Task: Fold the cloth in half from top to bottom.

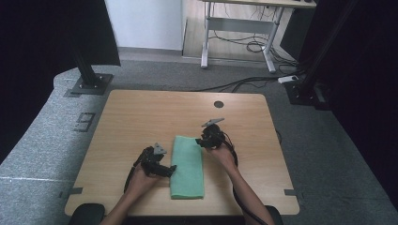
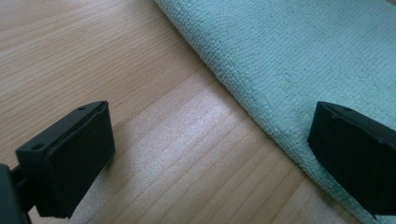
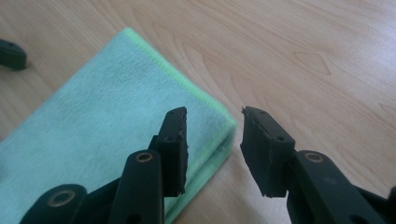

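Observation:
A folded green cloth (image 1: 187, 166) lies lengthwise on the wooden table (image 1: 141, 117), near the front edge between my two hands. My left gripper (image 1: 170, 168) rests at the cloth's left edge. In the left gripper view its jaws (image 2: 210, 154) stand wide open, one over bare wood and the other over the cloth (image 2: 299, 51). My right gripper (image 1: 205, 140) is at the cloth's far right corner. In the right gripper view its jaws (image 3: 212, 126) are partly apart over the folded corner of the cloth (image 3: 107, 116), and the pads do not press on it.
A dark round grommet (image 1: 218, 104) sits near the table's far edge. A black post on a base plate (image 1: 89, 84) stands beyond the far left corner. A desk frame with cables (image 1: 239, 42) stands further back. One jaw of the left gripper (image 3: 11, 53) shows far off.

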A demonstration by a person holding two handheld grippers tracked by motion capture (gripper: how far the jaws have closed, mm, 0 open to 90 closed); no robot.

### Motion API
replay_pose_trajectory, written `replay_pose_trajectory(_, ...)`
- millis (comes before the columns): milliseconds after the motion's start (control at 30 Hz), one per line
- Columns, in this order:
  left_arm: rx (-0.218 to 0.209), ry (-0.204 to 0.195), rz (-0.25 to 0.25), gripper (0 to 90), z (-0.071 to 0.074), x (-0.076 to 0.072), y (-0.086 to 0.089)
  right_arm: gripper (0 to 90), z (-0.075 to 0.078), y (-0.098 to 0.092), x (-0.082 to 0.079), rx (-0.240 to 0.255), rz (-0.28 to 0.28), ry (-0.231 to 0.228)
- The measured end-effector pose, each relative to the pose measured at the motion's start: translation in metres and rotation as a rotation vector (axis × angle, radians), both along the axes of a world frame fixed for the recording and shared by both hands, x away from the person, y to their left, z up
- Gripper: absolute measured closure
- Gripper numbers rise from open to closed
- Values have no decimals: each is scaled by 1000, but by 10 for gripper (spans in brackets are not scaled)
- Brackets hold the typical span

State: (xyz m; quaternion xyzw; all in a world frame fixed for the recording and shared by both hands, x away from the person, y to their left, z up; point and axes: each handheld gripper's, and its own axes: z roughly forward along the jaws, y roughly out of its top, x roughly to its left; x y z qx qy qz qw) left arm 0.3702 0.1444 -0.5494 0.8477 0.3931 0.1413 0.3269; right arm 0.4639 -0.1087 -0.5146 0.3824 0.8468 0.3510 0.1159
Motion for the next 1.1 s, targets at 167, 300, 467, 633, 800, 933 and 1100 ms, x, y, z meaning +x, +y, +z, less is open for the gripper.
replay_pose_trajectory(167, 2, 1, -1, 4, 0, 0, 0, 584, -6, 5, 11, -30, -4, 7)
replay_pose_trajectory(300, 1, 1, 0, 4, 0, 0, 0, 544, -15, 6, 16, -67, 5, 11)
replay_pose_trajectory(467, 1, 1, 0, 4, 0, 0, 0, 512, -21, 5, 17, -61, 5, 20)
replay_pose_trajectory(633, 1, 1, -1, 4, 0, 0, 0, 747, -21, 6, 13, -30, 38, 31)
replay_pose_trajectory(800, 1, 1, -1, 4, 0, 0, 0, 838, -21, 7, 13, -16, 46, 56)
replay_pose_trajectory(933, 0, 1, -1, 4, 0, 0, 0, 847, -19, 9, 12, -35, 46, 51)
replay_pose_trajectory(1100, 2, 2, -1, 4, 0, 0, 0, 849, -13, 6, 11, -27, 57, 35)
